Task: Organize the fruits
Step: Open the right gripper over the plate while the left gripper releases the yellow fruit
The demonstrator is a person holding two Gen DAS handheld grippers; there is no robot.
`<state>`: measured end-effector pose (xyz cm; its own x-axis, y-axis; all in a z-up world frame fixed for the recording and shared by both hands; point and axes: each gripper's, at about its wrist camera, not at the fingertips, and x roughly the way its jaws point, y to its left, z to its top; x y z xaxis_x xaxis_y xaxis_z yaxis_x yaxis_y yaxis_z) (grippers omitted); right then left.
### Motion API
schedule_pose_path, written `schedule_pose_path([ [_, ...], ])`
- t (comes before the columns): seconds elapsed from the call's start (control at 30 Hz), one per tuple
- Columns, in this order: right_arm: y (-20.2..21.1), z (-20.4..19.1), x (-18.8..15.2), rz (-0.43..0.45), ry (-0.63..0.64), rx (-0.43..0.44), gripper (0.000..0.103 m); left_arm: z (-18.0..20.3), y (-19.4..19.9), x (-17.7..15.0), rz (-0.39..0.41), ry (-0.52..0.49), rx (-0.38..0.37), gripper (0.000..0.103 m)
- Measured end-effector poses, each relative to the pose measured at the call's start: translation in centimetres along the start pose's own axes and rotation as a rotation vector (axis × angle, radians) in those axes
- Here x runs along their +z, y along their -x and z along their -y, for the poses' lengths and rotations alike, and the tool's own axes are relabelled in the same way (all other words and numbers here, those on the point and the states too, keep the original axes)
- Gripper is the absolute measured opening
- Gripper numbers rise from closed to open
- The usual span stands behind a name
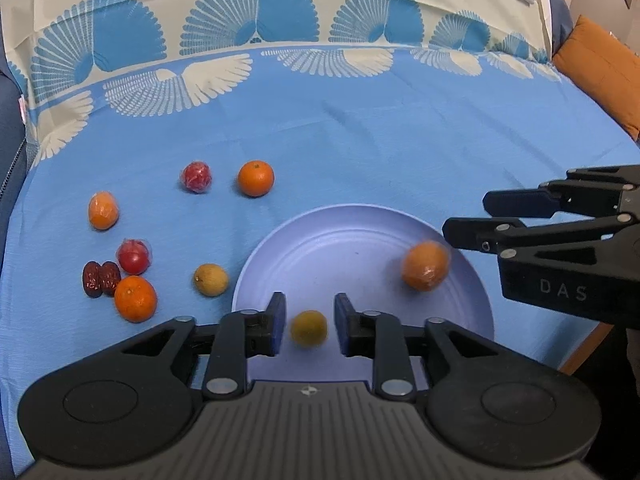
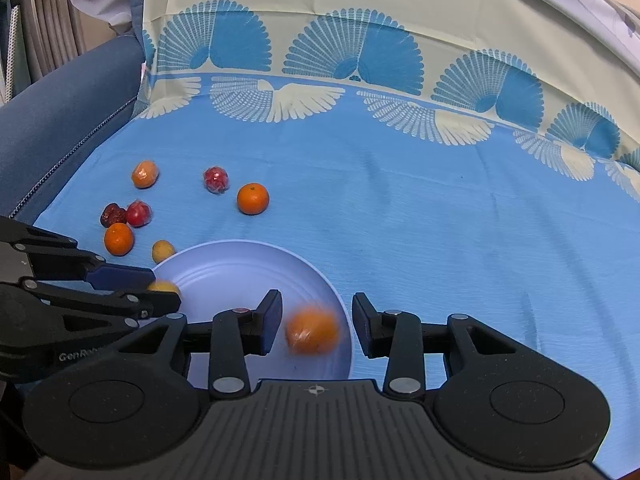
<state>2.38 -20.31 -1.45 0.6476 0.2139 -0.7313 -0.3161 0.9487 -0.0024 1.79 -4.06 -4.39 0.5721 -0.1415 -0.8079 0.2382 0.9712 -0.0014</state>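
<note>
Fingers of both the left gripper (image 1: 307, 330) and right gripper (image 2: 316, 330) stand apart over the plate (image 1: 352, 240); blurred yellow fruit (image 1: 309, 328) and wrapped orange (image 2: 313, 330) look released—lift straight, avoid nudging either.

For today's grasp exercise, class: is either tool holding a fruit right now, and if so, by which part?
Nothing is held. Both the left tool and right tool are open; the small yellow-brown round fruit and plastic-wrapped orange sit blurred between untouching fingers, over the lavender plate.

Five oranges (image 1: 256, 178), two longans (image 1: 211, 279), two apples (image 1: 133, 257), two dates (image 1: 101, 278), one plate (image 1: 360, 220).
</note>
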Motion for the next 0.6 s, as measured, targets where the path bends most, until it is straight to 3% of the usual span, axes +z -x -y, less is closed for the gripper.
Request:
schedule_pose_path([
  [0.27,-0.12,-0.06,0.00,0.001,0.001,-0.026,0.045,-0.27,-0.04,0.02,-0.005,0.009,0.017,0.057],
  [0.6,0.12,0.17,0.05,0.027,-0.001,-0.055,0.051,-0.25,0.30,0.39,0.037,0.000,0.102,0.057],
])
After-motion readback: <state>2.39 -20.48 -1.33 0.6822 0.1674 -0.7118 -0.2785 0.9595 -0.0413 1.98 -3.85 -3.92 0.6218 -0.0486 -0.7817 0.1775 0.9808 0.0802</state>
